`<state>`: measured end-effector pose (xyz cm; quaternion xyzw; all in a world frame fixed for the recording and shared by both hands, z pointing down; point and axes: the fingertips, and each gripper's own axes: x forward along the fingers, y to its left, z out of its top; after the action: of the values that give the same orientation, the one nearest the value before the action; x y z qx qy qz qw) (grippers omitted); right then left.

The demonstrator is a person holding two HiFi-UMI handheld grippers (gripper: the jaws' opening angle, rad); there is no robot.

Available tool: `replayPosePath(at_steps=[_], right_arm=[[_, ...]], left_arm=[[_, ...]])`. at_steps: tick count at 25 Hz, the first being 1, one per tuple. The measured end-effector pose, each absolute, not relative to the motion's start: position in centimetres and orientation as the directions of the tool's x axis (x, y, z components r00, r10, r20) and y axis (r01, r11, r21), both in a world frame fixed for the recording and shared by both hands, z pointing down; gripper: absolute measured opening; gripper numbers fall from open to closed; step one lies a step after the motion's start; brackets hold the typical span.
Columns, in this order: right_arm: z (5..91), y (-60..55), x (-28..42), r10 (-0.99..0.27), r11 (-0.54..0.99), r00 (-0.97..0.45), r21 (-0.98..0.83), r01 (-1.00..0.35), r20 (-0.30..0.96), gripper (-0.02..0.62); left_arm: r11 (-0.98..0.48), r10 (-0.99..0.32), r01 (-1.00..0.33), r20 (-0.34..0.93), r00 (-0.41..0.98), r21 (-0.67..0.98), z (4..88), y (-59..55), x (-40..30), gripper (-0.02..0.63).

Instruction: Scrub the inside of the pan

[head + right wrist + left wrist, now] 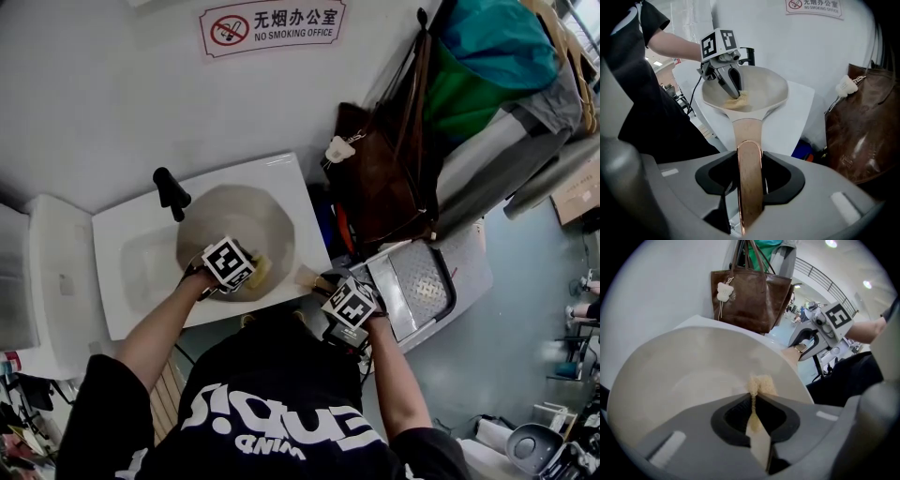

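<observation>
Left hand-held gripper (753,399) is pinched shut on a coarse yellow sponge (764,384) lying against the inside of the smooth, round beige pan (684,376) on a white worktop (117,244). Right hand-held gripper (750,164) clamps the pan's long, rounded, tan, copper-edged handle (749,197).

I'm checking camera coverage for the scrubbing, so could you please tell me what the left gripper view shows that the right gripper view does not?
Only the left gripper view: the yellow sponge pinched in the left claw seen close up, and the right claw from outside. Only the right gripper view: the whole pan handle clamped in the right claw, the no-smoking sign, a black tap. Both: the beige pan, the sponge inside it, the brown bag.
</observation>
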<state>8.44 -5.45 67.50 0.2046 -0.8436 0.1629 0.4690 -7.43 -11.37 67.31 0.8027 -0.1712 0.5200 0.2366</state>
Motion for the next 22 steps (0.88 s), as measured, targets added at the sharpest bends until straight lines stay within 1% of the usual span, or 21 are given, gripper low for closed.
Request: replayPosePath(at_steps=[4, 8, 11, 15, 16, 17, 19, 22], right_arm=[[67.2, -5.0, 9.4, -0.198, 0.860, -0.469, -0.077, -0.504, 0.861, 0.164], [65.4, -5.0, 10.1, -0.240, 0.857, -0.468, -0.041, -0.513, 0.850, 0.163], [62.5, -5.8, 10.0, -0.322, 0.840, -0.510, -0.007, -0.543, 0.798, 0.163], [57.2, -8.0, 9.0, -0.460, 0.781, -0.573, 0.002, -0.625, 0.678, 0.159], [56.1, -8.6, 8.9, -0.505, 0.757, -0.569, 0.016, -0.653, 0.649, 0.103], [55.0, -9.1, 8.8, -0.547, 0.731, -0.561, 0.027, -0.682, 0.622, 0.008], [53.2, -9.9, 8.4, -0.595, 0.688, -0.553, 0.014, -0.726, 0.584, 0.008], [51.0, -10.6, 7.8, -0.627, 0.644, -0.553, -0.034, -0.764, 0.549, 0.008]], left_arm=[[-0.829, -0.027, -0.519, 0.912, 0.408, 0.208, 67.3, -11.3, -7.3, 0.023], [-0.820, -0.046, -0.532, 0.902, 0.429, 0.212, 66.8, -11.6, -7.2, 0.023], [-0.798, -0.081, -0.560, 0.882, 0.465, 0.221, 65.8, -12.3, -7.1, 0.023], [-0.773, -0.140, -0.589, 0.840, 0.524, 0.238, 63.6, -13.0, -6.5, 0.023], [-0.772, -0.155, -0.589, 0.829, 0.537, 0.237, 62.9, -13.1, -6.4, 0.023], [-0.772, -0.168, -0.590, 0.820, 0.547, 0.235, 62.2, -13.2, -6.2, 0.023], [-0.770, -0.196, -0.595, 0.802, 0.565, 0.231, 60.6, -13.3, -6.0, 0.023], [-0.752, -0.250, -0.617, 0.765, 0.594, 0.234, 58.0, -13.5, -5.9, 0.023]])
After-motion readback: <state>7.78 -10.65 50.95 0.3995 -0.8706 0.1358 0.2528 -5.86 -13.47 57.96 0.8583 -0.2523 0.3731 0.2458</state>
